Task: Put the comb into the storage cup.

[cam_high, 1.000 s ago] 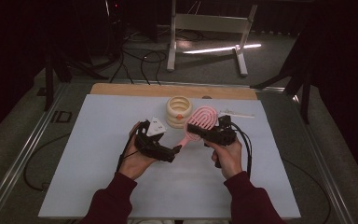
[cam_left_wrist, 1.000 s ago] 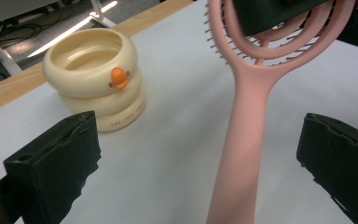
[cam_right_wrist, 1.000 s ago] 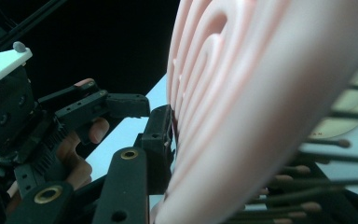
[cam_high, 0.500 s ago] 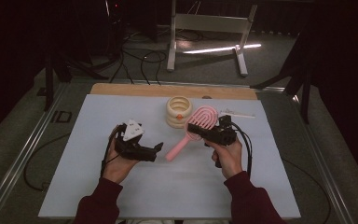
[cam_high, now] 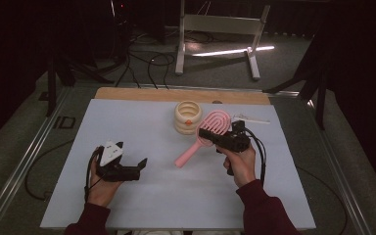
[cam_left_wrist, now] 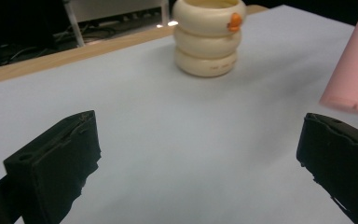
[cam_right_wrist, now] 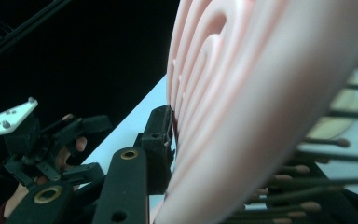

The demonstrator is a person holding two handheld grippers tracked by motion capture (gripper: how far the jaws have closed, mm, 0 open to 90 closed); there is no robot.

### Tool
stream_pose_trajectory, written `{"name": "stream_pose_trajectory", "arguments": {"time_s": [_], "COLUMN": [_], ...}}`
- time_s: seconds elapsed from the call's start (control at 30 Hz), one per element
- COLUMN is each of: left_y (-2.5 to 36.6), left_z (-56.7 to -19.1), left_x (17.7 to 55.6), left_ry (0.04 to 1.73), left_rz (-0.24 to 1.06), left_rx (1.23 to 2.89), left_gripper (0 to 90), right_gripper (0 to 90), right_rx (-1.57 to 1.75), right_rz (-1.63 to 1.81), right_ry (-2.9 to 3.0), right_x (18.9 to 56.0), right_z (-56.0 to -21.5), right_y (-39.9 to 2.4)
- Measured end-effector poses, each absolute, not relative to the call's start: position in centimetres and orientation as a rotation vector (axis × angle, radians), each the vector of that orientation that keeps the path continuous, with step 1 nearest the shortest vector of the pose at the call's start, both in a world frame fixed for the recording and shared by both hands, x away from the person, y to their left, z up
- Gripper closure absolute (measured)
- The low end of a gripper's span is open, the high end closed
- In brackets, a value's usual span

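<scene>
Grip condition governs this step: the right hand-held gripper [cam_high: 210, 134] is clenched on the head of the pink hairbrush [cam_high: 206, 133], with the handle slanting down and left toward the counter [cam_high: 142, 122]; whether the handle tip touches the surface cannot be told. The brush sits right of centre, just beside the cream ringed holder [cam_high: 187, 117], which stands at the far middle. The left hand-held gripper [cam_high: 138, 165] rests released at the near left, jaws wide apart, well clear of the brush. The likely step is stowing the brush in the holder. To do it well, keep the clamp firm on the head, lift until the handle clears the rim, align the handle over the opening, then lower steadily. Keep the left gripper clear, or use it to steady the holder against tipping.
</scene>
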State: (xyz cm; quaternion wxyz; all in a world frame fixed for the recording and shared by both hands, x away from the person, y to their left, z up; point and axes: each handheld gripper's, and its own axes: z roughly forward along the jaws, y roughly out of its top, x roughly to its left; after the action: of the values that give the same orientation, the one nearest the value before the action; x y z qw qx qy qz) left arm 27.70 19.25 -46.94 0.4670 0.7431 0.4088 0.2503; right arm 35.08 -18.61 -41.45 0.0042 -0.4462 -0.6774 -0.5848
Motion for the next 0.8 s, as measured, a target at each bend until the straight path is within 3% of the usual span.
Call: {"name": "stream_pose_trajectory", "arguments": {"time_s": [0.3,0.8], "left_y": [22.2,23.7], "left_z": [-48.5,-49.1], "left_x": [25.5,22.9], "left_ry": [1.024,1.009], "left_rz": [0.648,0.748], "left_rx": [1.754,1.767], "left_gripper": [0.2,0.2], "right_gripper": [62.3,62.3], "right_rx": [-1.397,-1.419], "right_rz": [-1.839,-1.866], "right_ry": [-2.115,-2.101], "right_x": [35.2,35.5], "right_z": [-41.5,-41.2], "right_y": [-18.5,-18.8]}}
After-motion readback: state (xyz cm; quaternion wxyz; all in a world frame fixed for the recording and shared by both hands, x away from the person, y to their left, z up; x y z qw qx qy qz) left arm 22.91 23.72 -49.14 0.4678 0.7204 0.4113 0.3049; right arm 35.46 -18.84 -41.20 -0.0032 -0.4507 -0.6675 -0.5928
